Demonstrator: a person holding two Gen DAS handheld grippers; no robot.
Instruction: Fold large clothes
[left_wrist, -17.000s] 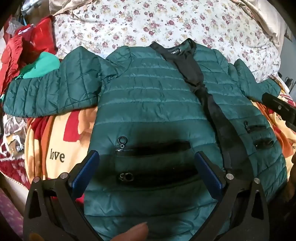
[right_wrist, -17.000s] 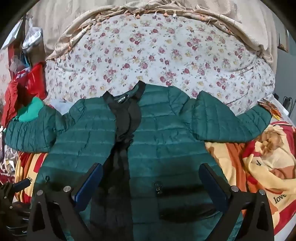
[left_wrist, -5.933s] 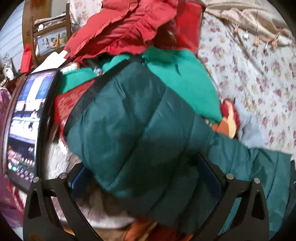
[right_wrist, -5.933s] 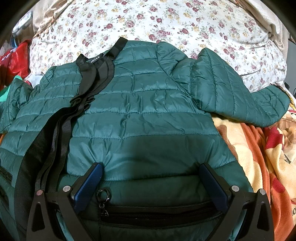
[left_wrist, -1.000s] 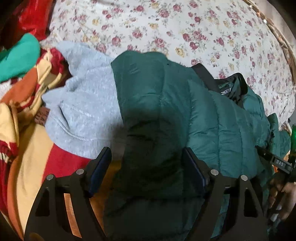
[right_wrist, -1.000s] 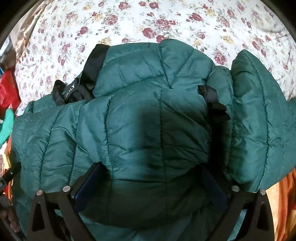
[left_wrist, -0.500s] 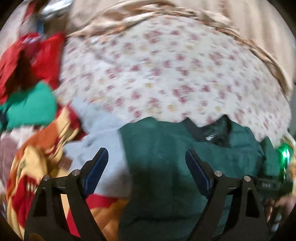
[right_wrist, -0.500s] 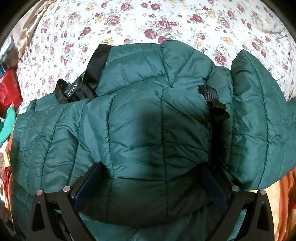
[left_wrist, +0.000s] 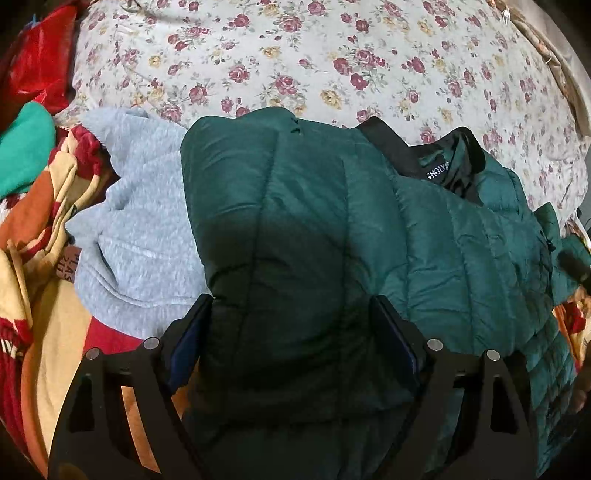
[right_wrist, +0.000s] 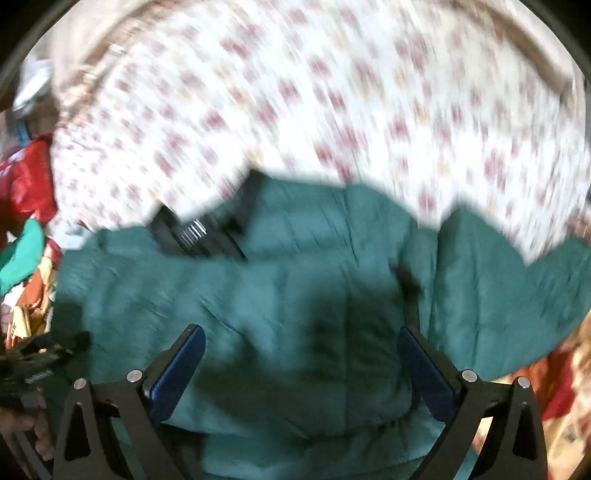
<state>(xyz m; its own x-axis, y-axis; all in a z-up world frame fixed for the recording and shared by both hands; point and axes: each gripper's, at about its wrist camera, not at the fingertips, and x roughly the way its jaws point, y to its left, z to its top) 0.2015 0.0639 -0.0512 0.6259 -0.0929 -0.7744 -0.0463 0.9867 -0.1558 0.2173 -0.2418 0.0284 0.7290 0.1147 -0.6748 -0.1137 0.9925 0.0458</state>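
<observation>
A dark green quilted jacket (left_wrist: 461, 258) lies on the bed with its black collar (left_wrist: 439, 171) at the far side. One sleeve (left_wrist: 277, 203) is folded over the body. My left gripper (left_wrist: 291, 325) stands wide open, with the thick fold of that sleeve bulging between its blue pads (left_wrist: 188, 332). The right wrist view is blurred. In it my right gripper (right_wrist: 301, 354) hangs open above the jacket (right_wrist: 295, 258) with nothing between its fingers. The other sleeve (right_wrist: 498, 295) lies folded at the right.
A grey sweater (left_wrist: 140, 229) lies just left of the jacket on an orange and yellow blanket (left_wrist: 48, 332). Red cloth (left_wrist: 40, 62) and a teal garment (left_wrist: 22, 147) are piled at the far left. A floral cover (left_wrist: 295, 55) spreads behind.
My left gripper lifted off the folded sleeve, then came back down over it. My right gripper rose and pulled back from the jacket, so more of the floral cover shows.
</observation>
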